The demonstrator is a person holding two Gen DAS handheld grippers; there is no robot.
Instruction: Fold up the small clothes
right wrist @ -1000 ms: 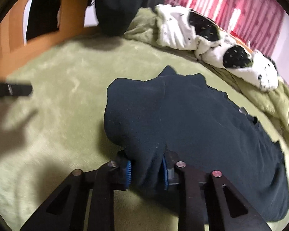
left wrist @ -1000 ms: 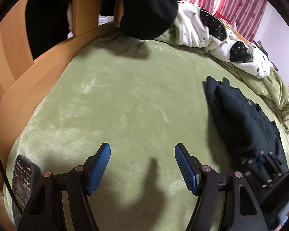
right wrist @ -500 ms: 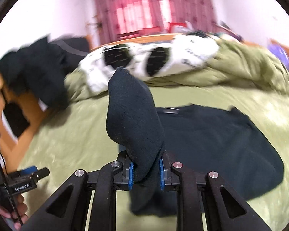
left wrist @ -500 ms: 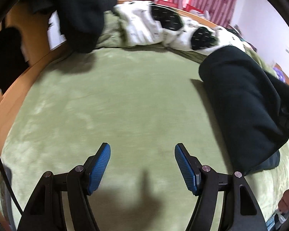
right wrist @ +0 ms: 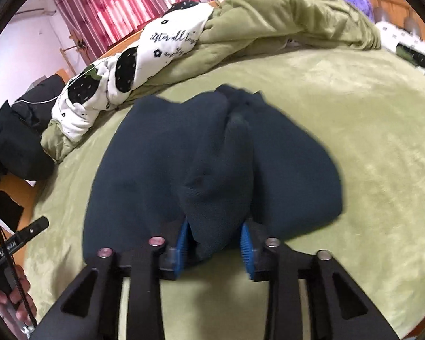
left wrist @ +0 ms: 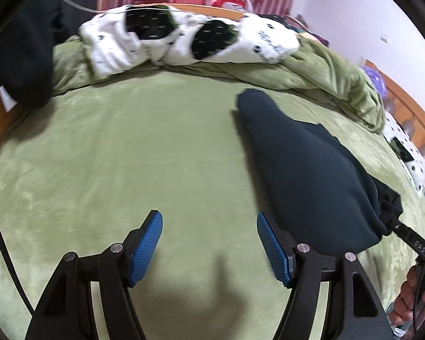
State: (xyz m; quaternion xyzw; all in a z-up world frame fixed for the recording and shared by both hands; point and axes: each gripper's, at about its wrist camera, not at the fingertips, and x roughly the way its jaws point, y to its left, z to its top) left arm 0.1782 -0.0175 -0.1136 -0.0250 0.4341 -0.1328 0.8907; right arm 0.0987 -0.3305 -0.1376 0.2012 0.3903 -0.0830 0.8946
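A dark navy garment (right wrist: pixel 144 170) lies on the green bed blanket (right wrist: pixel 368 119). My right gripper (right wrist: pixel 216 240) is shut on a bunched fold of it, with the cloth bulging up between the blue pads. In the left wrist view the same garment (left wrist: pixel 306 170) lies folded over to the right of my left gripper (left wrist: pixel 209 243), which is open and empty above bare blanket (left wrist: pixel 127 155).
A white quilt with black spots (left wrist: pixel 184 36) and a rumpled green blanket (left wrist: pixel 325 76) are heaped at the far side. Black clothes (left wrist: pixel 22 56) hang at the left by the wooden bed frame. Red curtains (right wrist: pixel 121 2) are behind.
My right gripper has carried the held fold across the garment and lowered it, doubling the garment over. My left gripper stayed open while its view swung right.
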